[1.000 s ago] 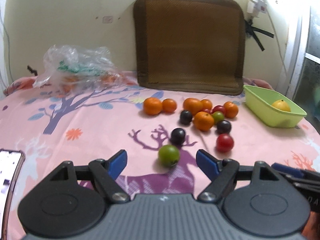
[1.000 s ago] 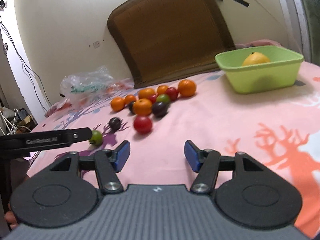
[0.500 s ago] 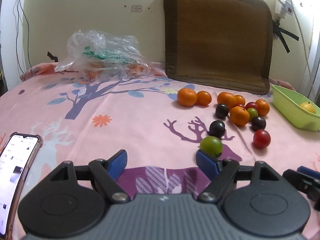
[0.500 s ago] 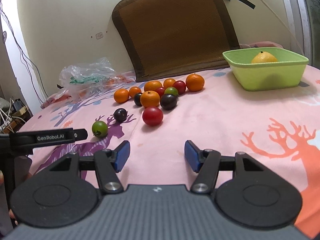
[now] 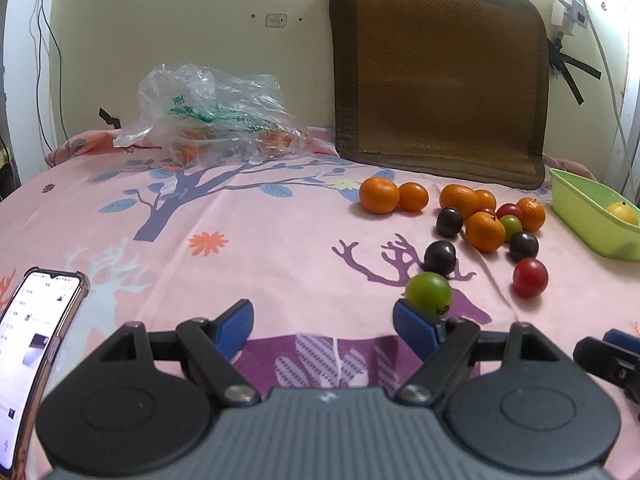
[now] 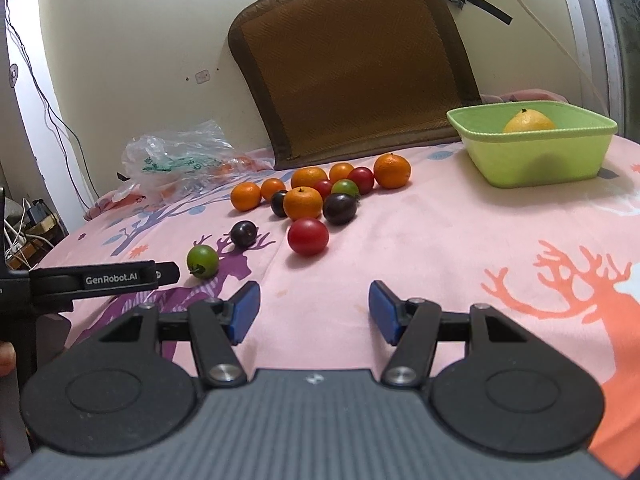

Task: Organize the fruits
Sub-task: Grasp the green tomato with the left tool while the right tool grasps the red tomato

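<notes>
Several oranges (image 5: 378,196), dark plums (image 5: 440,257), red tomatoes (image 5: 530,277) and green tomatoes lie loose on the pink sheet. A green tomato (image 5: 429,294) sits just beyond the right fingertip of my open, empty left gripper (image 5: 323,322). It also shows in the right wrist view (image 6: 203,261). A green tub (image 6: 536,149) at the right holds one yellow fruit (image 6: 529,122). My right gripper (image 6: 314,306) is open and empty, short of a red tomato (image 6: 308,236).
A phone (image 5: 34,354) lies at the near left. A crumpled plastic bag (image 5: 212,116) with fruit sits at the back left. A brown mat (image 5: 440,80) leans on the wall. The left gripper's arm (image 6: 92,280) shows at the left of the right wrist view.
My left gripper has swung left, so the green tomato has gone from between its fingers to beside the right fingertip. My right gripper has shifted slightly; the fruits stay put.
</notes>
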### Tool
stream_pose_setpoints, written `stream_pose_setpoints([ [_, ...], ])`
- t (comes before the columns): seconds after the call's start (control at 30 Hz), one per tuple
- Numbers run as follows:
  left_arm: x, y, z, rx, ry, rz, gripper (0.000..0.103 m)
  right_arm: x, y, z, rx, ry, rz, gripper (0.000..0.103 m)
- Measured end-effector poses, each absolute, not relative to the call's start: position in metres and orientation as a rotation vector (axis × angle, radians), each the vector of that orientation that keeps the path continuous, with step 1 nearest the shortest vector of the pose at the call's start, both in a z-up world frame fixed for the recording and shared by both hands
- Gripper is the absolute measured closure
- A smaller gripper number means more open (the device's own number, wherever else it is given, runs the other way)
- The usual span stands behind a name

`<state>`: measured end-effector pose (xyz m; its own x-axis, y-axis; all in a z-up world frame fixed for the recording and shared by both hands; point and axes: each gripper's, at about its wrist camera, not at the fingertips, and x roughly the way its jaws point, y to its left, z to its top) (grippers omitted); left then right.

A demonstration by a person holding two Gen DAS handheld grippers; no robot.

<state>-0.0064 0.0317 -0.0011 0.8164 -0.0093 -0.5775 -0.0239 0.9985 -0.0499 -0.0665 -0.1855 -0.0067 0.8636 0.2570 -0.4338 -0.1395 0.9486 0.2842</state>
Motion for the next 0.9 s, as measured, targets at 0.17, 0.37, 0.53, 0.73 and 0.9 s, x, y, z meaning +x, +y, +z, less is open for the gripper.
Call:
stream_pose_setpoints([
  [0.17, -0.01, 0.027, 0.004, -0.045, 0.589, -0.07, 0.025, -0.057, -0.188, -0.006, 0.25, 0.519, 0.216, 0.045],
  [0.37, -0.003, 0.009, 0.006, -0.006, 0.591, -0.127, 0.03, -0.032, -0.182, -0.001, 0.18, 0.536, 0.255, 0.052],
  [0.53, 0.007, -0.002, 0.007, 0.004, 0.599, -0.174, 0.041, -0.014, -0.174, 0.002, 0.117, 0.534, 0.285, 0.053],
  [0.73, 0.021, -0.001, -0.003, -0.011, 0.658, -0.178, 0.054, 0.013, -0.173, 0.003, 0.088, 0.575, 0.328, 0.054],
  [0.9, 0.019, -0.012, 0.0, 0.029, 0.66, -0.206, 0.074, 0.016, -0.169, 0.0, 0.048, 0.576, 0.355, 0.07],
])
